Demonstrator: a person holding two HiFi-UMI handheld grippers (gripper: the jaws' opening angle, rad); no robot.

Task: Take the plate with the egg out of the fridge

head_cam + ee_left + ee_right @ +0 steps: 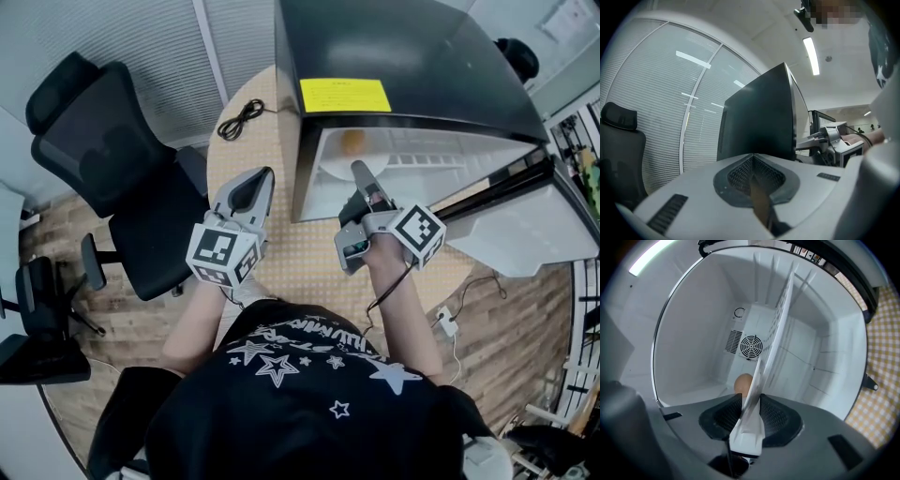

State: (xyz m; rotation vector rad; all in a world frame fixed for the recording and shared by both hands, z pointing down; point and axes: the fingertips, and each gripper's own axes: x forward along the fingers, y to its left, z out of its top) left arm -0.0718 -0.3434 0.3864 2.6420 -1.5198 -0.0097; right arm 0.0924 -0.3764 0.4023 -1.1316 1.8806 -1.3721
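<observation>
Right gripper view looks edge-on along the round white plate (749,425), whose near rim stands between the right gripper (751,397)'s two pads, which pinch it. From there the plate runs straight ahead, deep into the white-lined, black-topped mini fridge (693,333) toward the fan in the back wall. The brown egg (743,383) sits on the plate just past the fingertips, to one side of the rim. In the head view the fridge stands at the far edge of the round table with the yellow checked cloth (309,253), its front open toward the person. So the way out, I judge, is a level pull straight back along the gripper's own line. The left gripper (255,187) hangs over the table outside the fridge's left front corner, jaws together on nothing, and is the farther one from the plate.
</observation>
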